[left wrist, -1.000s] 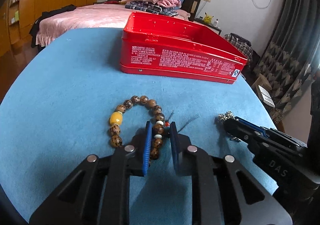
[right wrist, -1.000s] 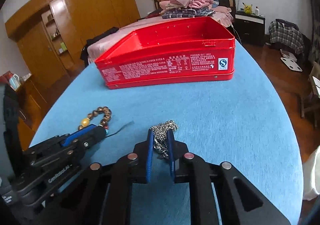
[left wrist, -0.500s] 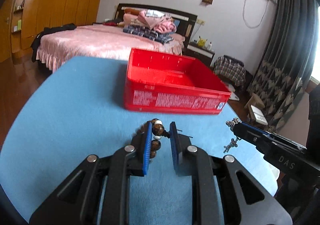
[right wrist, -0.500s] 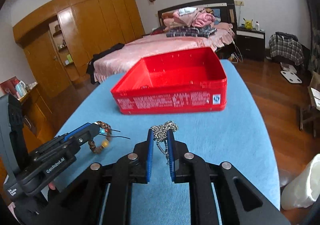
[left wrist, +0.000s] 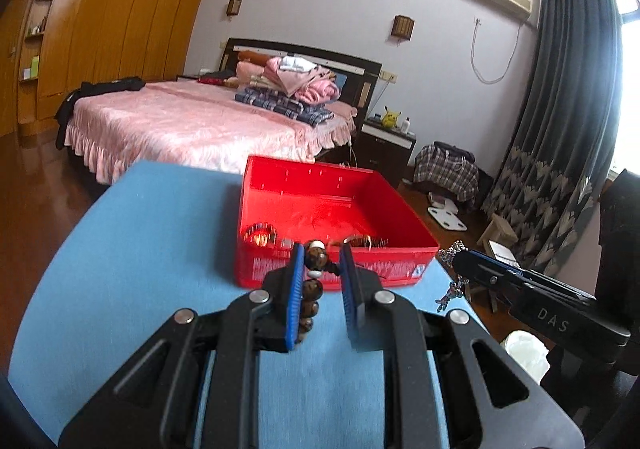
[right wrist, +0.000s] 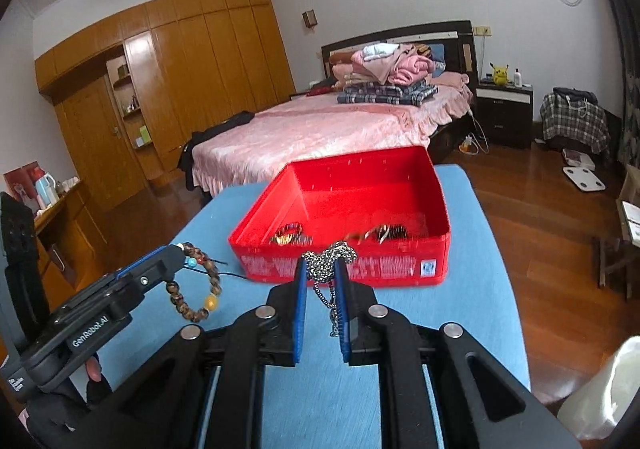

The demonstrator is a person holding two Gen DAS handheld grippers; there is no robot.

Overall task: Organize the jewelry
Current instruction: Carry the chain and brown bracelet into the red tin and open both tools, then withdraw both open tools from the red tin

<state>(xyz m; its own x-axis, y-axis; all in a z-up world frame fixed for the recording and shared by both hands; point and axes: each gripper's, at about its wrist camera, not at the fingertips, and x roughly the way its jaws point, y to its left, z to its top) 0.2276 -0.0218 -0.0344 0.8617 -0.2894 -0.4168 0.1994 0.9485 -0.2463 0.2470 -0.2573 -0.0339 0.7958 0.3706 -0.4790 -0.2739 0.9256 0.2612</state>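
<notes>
Left tool point(left wrist: 320, 255): clamped on a bead bracelet point(left wrist: 312, 289). The brown beads sit between the blue pads, one white bead at the top, and the rest of the loop hangs below the fingers. In the right wrist view the same bracelet point(right wrist: 196, 289) dangles free of the desk point(right wrist: 472, 289), showing a yellow bead low on the loop and a dark cord trailing to the right.

Right tool point(right wrist: 321, 265): clamped on a metal chain point(right wrist: 329, 261). A bunch of links stands above the pads; a strand hangs down between the fingers. In the left wrist view the chain point(left wrist: 452, 273) shows at the tip of that tool, with a short end hanging.

Both tools are raised above the blue desk and point toward a red box point(right wrist: 360, 217), which stands open on the desk just beyond them. The left tool lies to the left of the right one, and the two are apart.

Box contents: a few pieces of jewelry lie along the near wall, including a beaded band point(right wrist: 288, 231) at left and gold-toned items point(right wrist: 384, 231) further right. Detail is blurred.

Background: a pink bed point(right wrist: 320, 125) with folded clothes, and a wooden wardrobe point(right wrist: 180, 81).
</notes>
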